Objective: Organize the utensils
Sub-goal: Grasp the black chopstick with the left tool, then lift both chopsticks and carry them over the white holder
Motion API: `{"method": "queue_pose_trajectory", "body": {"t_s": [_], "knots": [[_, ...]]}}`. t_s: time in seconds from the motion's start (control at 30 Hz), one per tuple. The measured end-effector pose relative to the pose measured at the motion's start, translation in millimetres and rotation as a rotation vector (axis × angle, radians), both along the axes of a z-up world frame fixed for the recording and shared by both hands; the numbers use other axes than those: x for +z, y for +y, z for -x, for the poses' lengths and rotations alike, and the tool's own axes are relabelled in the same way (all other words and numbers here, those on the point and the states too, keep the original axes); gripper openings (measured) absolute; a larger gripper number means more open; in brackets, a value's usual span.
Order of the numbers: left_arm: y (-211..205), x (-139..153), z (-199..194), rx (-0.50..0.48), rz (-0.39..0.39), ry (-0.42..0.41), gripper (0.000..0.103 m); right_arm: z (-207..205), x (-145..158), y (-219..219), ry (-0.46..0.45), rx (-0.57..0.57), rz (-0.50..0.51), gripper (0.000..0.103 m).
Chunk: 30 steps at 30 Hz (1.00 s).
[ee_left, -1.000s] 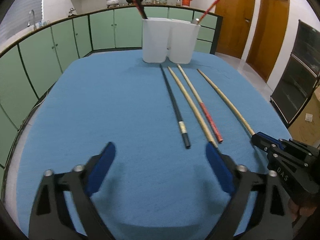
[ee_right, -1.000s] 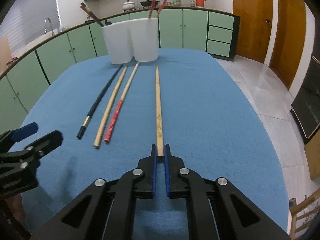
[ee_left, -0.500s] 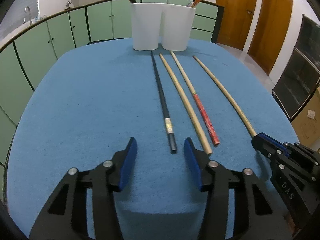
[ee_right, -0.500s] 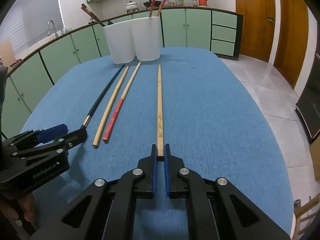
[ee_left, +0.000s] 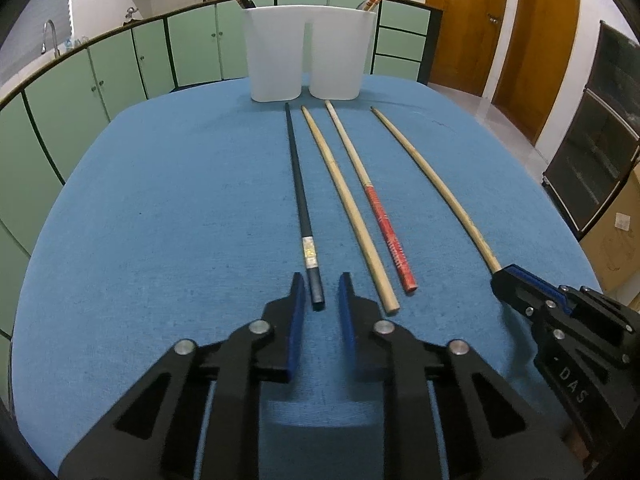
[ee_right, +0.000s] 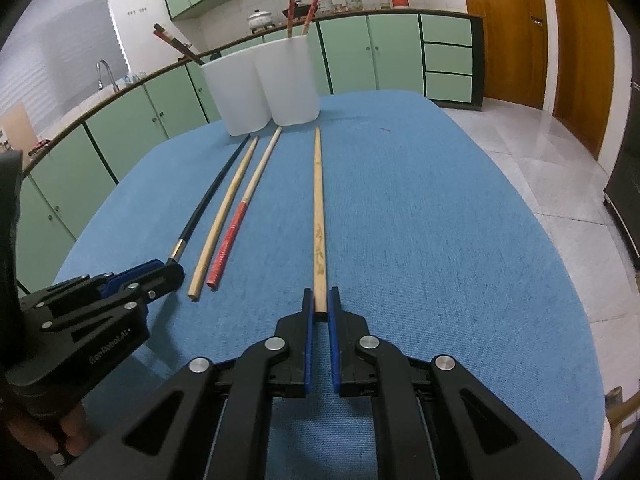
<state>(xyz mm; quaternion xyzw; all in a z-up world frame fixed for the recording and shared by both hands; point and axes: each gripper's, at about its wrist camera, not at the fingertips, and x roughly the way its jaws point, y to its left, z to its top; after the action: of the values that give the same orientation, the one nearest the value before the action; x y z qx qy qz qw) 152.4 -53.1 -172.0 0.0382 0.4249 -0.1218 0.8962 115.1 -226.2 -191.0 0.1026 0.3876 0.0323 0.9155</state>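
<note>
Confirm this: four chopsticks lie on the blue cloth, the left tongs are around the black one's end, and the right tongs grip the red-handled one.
Wrong on one point. The right tongs grip the plain bamboo chopstick lying apart on the right, not the red-handled one, as the right wrist view shows. The rest stands: four chopsticks on the blue cloth, the left tongs closing around the black one's end.

The lower lengths of the chopsticks standing in the white holders (ee_left: 306, 52) were hidden by the holder walls. The black chopstick's (ee_right: 208, 204) near end was concealed behind the left tool (ee_right: 172, 274). The counter's (ee_left: 160, 200) near edge was cut off.
</note>
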Motion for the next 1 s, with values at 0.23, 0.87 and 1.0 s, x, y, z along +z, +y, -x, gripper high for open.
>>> {"method": "queue_pose_trajectory", "body": {"t_s": [0.23, 0.87, 1.0], "knots": [[5.7, 2.8, -0.3, 0.001, 0.029, 0.021, 0.006, 3.4, 4.6, 1.4, -0.007, -0.002, 0.026, 0.007], [34.0, 116.2, 26.0, 0.005, -0.01, -0.213, 0.006, 23.5, 114.2, -11.1, -0.242, 0.01, 0.112, 0.007], [41.4, 135.4, 21.8, 0.011, 0.022, -0.24, 0.006, 24.5, 136.2, -13.8, -0.282, 0.014, 0.093, 0.007]]}}
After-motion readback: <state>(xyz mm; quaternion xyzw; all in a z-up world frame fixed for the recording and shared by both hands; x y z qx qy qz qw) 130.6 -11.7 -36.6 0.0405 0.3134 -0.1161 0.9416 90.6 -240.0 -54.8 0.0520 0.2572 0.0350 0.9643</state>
